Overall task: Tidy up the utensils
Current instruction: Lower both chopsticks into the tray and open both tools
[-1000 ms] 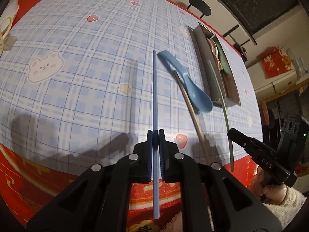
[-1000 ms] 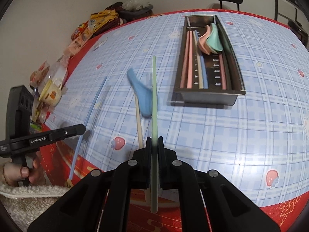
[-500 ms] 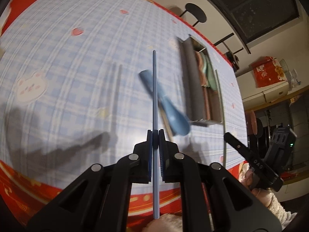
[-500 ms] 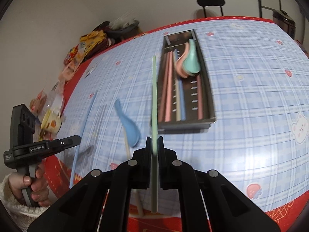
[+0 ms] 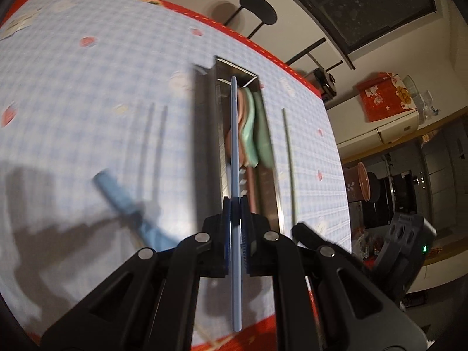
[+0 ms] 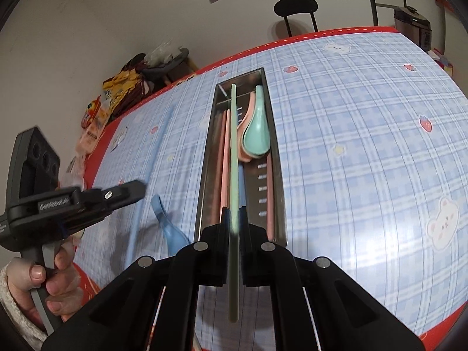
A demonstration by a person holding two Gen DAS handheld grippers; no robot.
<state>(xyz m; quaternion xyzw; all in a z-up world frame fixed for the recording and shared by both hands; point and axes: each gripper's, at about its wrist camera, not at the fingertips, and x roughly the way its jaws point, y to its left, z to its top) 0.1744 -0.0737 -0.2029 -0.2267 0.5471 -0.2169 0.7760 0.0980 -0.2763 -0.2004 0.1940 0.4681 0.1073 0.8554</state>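
Two tools clamped: my left tool point(image 5: 236, 219) pinches blue chopstick point(image 5: 235, 146), right tool point(image 6: 232, 222) pinches green chopstick point(image 6: 233, 152), each lengthwise over metal tray point(image 6: 204, 175) at frame centre, probably for dropping in; blue spoon point(image 6: 172, 231) lower left on surface point(image 6: 365, 146).

**The table and what rests on it**

You are looking at a table point(image 6: 365, 134) covered by a blue plaid cloth printed with strawberries and bears, with a red border along its edges. A long, narrow metal tray point(image 6: 270, 134) sits directly on the cloth, running away from you; its walls are shiny in the left wrist view. Just to the tray's left, a blue spoon point(image 6: 171, 228) lies on the cloth, its handle pointing away from you. At the table's far left edge you can see a pile of snack packets point(image 6: 117, 93) resting on the red border. The left wrist view is blurred, so finer detail there cannot be told.
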